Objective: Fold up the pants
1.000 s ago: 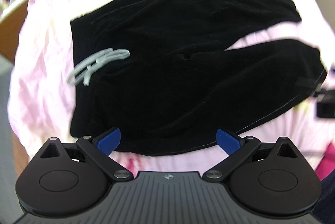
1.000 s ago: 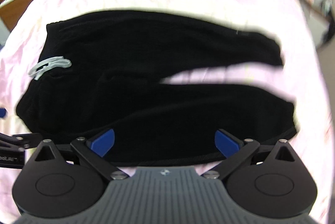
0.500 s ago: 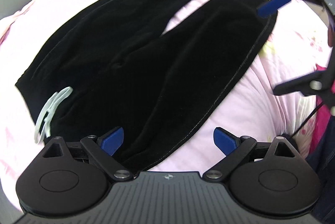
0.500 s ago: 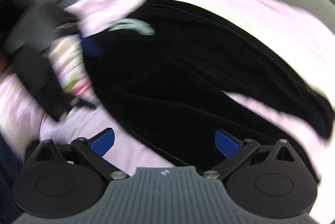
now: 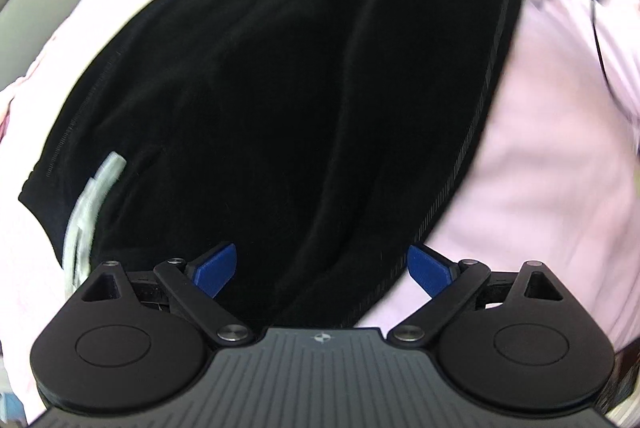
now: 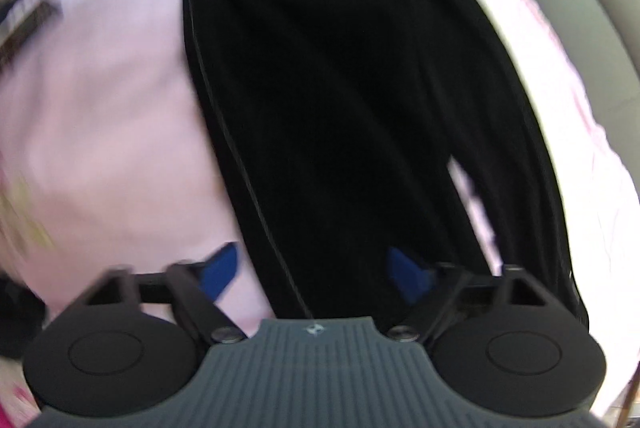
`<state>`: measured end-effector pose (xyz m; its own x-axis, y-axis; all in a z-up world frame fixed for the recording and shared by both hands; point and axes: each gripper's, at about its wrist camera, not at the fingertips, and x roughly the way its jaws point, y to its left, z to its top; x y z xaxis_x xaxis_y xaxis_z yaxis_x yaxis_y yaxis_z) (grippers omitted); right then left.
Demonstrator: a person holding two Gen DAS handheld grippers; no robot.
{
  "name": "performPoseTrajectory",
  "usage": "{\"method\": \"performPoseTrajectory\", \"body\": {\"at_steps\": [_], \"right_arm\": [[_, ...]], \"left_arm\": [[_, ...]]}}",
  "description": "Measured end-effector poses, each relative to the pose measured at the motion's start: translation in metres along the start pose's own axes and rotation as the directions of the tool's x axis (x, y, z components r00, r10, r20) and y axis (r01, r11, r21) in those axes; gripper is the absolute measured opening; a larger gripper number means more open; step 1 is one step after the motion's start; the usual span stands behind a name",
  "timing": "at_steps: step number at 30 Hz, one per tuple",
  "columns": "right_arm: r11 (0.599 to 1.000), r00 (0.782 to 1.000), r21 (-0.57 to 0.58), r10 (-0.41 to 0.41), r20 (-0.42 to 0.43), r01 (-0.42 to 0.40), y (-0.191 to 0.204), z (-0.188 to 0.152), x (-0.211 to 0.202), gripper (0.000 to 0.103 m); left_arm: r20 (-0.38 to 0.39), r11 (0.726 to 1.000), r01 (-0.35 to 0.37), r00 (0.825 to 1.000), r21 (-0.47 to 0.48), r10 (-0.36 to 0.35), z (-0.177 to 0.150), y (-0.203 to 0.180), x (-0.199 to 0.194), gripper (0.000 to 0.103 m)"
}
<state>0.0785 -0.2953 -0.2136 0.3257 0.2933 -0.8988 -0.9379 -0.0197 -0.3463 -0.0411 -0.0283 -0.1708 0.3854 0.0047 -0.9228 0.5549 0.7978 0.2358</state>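
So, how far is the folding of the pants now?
Done: only that the black pants lie spread flat on the pink sheet, legs apart. In hand: the left gripper and right gripper straddle the near edge, jaws open; the right's have just been closing. Left: every fold.

Matt black cloth pants (image 5: 280,99), pink cloth sheet (image 5: 552,155)
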Motion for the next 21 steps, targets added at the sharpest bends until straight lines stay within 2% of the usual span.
{"method": "performPoseTrajectory", "body": {"at_steps": [3, 7, 10, 13, 16, 18, 19, 21], "right_arm": [[0.997, 1.0, -0.079, -0.014, -0.024, 0.012, 0.016, -0.01, 0.026, 0.07], [0.978, 0.996, -0.188, -0.078, 0.05, 0.086, 0.033, -0.017, 0.04, 0.08], [0.978, 0.995, -0.188, -0.082, 0.062, 0.093, 0.028, -0.023, 0.039, 0.081], [0.975, 0.99, -0.172, -0.134, 0.045, 0.14, 0.024, -0.031, 0.041, 0.081], [0.972, 0.982, -0.138, -0.187, 0.025, 0.189, 0.012, -0.044, 0.036, 0.081], [0.965, 0.975, -0.139, -0.222, 0.022, 0.223, 0.011, -0.052, 0.036, 0.081], [0.96, 0.969, -0.138, -0.245, 0.009, 0.244, 0.012, -0.06, 0.037, 0.081], [0.954, 0.962, -0.129, -0.273, 0.006, 0.271, 0.014, -0.068, 0.039, 0.081]], "left_arm": [[-0.019, 0.999, 0.007, 1.0, 0.046, -0.007, -0.018, -0.006, 0.011, 0.103], [-0.037, 0.995, -0.027, 0.999, 0.096, 0.03, -0.036, -0.008, 0.022, 0.103], [-0.024, 0.99, -0.067, 0.997, 0.125, 0.07, -0.047, -0.006, 0.027, 0.103], [0.0, 0.983, -0.099, 0.995, 0.155, 0.101, -0.054, 0.001, 0.027, 0.103], [0.052, 0.959, -0.148, 0.989, 0.241, 0.14, -0.063, 0.005, 0.027, 0.103], [0.05, 0.937, -0.193, 0.981, 0.292, 0.186, -0.07, 0.007, 0.033, 0.103], [0.042, 0.933, -0.2, 0.98, 0.298, 0.197, -0.072, 0.01, 0.036, 0.103], [0.043, 0.943, -0.185, 0.983, 0.275, 0.18, -0.074, 0.014, 0.035, 0.103]]}}
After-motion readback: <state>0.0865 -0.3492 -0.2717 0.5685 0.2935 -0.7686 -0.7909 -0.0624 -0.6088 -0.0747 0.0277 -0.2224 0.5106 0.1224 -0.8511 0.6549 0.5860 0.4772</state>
